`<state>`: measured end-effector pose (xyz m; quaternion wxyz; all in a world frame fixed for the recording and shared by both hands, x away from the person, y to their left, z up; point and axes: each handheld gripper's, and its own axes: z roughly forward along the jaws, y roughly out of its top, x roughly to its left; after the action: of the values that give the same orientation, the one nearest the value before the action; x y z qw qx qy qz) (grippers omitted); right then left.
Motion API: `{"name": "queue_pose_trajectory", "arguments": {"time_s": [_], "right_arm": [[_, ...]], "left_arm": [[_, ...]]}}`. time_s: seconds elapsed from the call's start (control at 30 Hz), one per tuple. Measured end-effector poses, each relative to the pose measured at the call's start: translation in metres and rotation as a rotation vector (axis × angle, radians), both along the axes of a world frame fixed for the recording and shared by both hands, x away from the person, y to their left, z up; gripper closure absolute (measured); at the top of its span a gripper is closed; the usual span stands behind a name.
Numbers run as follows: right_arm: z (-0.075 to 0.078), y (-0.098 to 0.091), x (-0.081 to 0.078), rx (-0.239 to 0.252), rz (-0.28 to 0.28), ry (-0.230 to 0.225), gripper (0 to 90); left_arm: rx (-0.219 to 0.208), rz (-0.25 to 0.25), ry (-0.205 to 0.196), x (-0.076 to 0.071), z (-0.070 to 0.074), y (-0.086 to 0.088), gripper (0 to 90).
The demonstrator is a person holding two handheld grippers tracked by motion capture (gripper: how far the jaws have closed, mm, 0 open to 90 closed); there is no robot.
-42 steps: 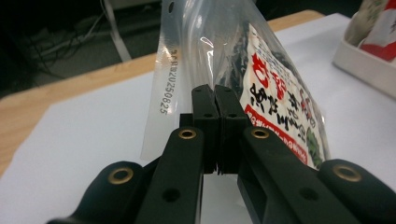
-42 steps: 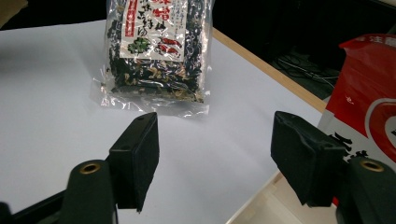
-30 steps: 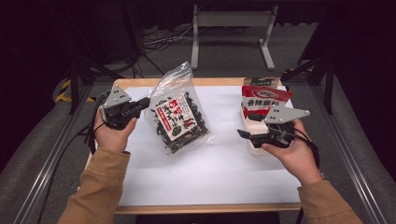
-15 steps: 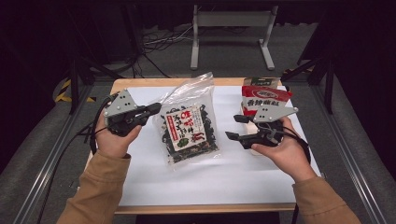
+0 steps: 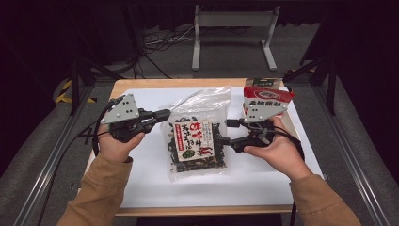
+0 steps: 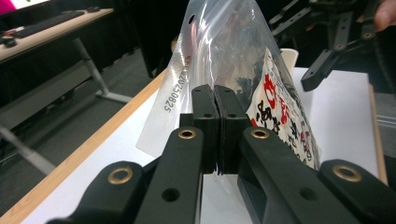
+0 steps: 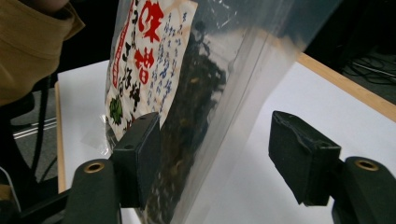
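Note:
A clear bag of dark dried seaweed (image 5: 197, 136) with a red and white label hangs over the middle of the white sheet (image 5: 263, 183). My left gripper (image 5: 167, 113) is shut on the bag's upper left edge; in the left gripper view its jaws (image 6: 215, 112) pinch the clear film (image 6: 233, 51). My right gripper (image 5: 227, 132) stands open at the bag's right edge. In the right gripper view the bag (image 7: 187, 70) hangs between the two pads (image 7: 140, 140), close to the left one. These jaws have just opened a little further.
A red and white snack packet (image 5: 267, 96) stands at the back right of the table, behind my right hand. The wooden table edge (image 5: 197, 81) runs along the far side. A metal frame (image 5: 235, 28) stands on the floor beyond.
My left gripper carried the bag to the right and turned it upright. My right gripper moved left from the red packet, and the bag's right edge now sits between its jaws.

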<state>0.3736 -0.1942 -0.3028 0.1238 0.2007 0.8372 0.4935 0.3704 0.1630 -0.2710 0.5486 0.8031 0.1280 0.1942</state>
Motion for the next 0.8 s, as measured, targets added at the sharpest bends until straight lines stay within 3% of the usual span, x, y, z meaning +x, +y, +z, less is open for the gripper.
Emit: {"name": "queue_pose_trajectory", "arguments": {"time_s": [0.17, 0.33, 0.4, 0.6, 0.8], "right_arm": [[-0.001, 0.008, 0.001, -0.005, 0.033, 0.015, 35.2], [-0.002, 0.013, 0.001, -0.025, 0.1, 0.075, 53.0], [-0.003, 0.014, 0.001, -0.027, 0.108, 0.083, 54.9], [-0.003, 0.014, 0.001, -0.029, 0.16, 0.111, 72.6], [-0.002, 0.015, -0.001, -0.037, 0.17, 0.121, 77.7]], "left_arm": [[0.0, -0.034, -0.005, -0.002, 0.0, -0.003, 88.8], [-0.012, -0.077, 0.0, -0.004, 0.0, -0.007, 88.7], [-0.013, -0.082, -0.003, -0.004, 0.0, -0.007, 88.7], [-0.039, -0.098, 0.003, -0.004, 0.001, -0.005, 88.6], [-0.041, -0.106, 0.01, -0.003, 0.0, -0.004, 87.9]]}}
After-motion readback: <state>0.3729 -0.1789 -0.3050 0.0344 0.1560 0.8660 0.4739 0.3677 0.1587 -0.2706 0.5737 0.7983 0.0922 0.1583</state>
